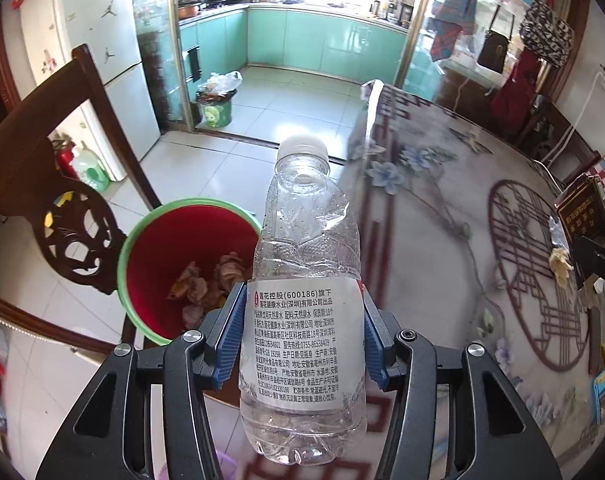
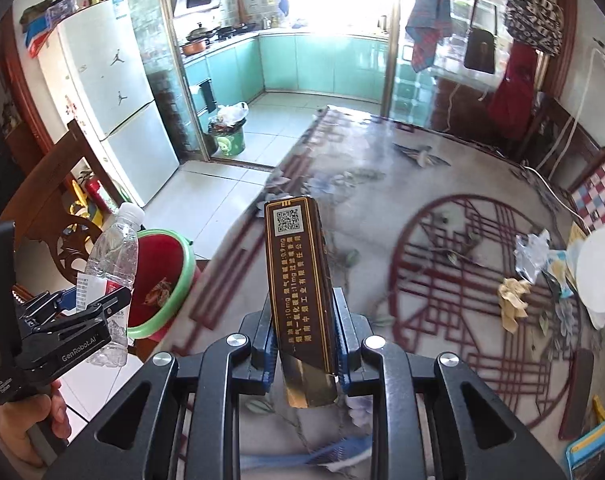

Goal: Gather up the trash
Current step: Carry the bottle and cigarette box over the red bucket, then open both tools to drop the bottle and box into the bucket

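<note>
My left gripper [image 1: 302, 332] is shut on a clear empty plastic bottle [image 1: 302, 280] with a white cap and white label, held upright beside the table edge. The bottle also shows in the right wrist view [image 2: 110, 256], just left of the bin. The red bin with a green rim [image 1: 190, 248] stands on the floor below and to the left, with crumpled trash inside; it also shows in the right wrist view [image 2: 162, 280]. My right gripper [image 2: 304, 340] is shut on a dark brown cigarette box [image 2: 298, 280] with gold print, held upright above the table.
The table [image 2: 422, 200] has a patterned cover. Crumpled paper [image 2: 512, 300], a plastic wrapper [image 2: 532, 252] and a white plate [image 2: 600, 276] lie at its right. A wooden chair [image 1: 70, 216] stands left of the bin. A second full bin [image 1: 216, 108] is by the kitchen door.
</note>
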Demonstrator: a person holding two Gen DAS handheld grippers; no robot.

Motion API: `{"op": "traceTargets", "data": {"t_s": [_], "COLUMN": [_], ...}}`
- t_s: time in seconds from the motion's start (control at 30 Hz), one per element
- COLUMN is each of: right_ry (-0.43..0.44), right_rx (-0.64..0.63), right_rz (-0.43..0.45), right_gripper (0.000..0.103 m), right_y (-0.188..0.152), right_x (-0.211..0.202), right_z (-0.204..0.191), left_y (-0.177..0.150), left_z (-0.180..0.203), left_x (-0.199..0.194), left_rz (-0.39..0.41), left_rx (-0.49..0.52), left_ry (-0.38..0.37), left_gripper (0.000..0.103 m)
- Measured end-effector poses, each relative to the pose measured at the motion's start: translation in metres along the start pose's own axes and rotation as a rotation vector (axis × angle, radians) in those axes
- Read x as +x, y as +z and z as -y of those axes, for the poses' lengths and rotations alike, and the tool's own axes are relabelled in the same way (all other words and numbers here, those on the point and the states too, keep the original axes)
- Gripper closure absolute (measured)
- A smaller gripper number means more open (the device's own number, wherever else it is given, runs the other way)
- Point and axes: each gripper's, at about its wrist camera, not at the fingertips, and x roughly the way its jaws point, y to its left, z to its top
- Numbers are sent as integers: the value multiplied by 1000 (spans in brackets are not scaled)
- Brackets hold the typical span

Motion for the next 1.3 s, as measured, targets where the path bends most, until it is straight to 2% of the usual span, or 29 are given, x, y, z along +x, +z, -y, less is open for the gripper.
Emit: {"op": "traceTargets", "data": {"t_s": [0.17, 0.37, 0.6, 0.8, 1.3], "right_ry": [-2, 39, 172, 246, 287], "right_rx": [-54, -82, -132, -170, -244], "right_rz": [4, -17, -52, -108, -180], "right_gripper": [82, 82, 82, 82, 82], "right_y": [16, 29, 42, 43, 51], "right_x": [12, 33, 73, 113, 169], "right_z": [-31, -59, -103, -139, -185], "left_y": [5, 11, 19, 26, 39], "left_z": [-32, -63, -92, -112, -146], "left_x": [6, 19, 34, 44, 66], "left_rz": [-1, -9, -13, -15, -20], "left_rx": [-46, -87, -132, -162, -215], "left_ry": [31, 74, 111, 142, 176], "left_gripper": [53, 53, 52, 53, 53]}}
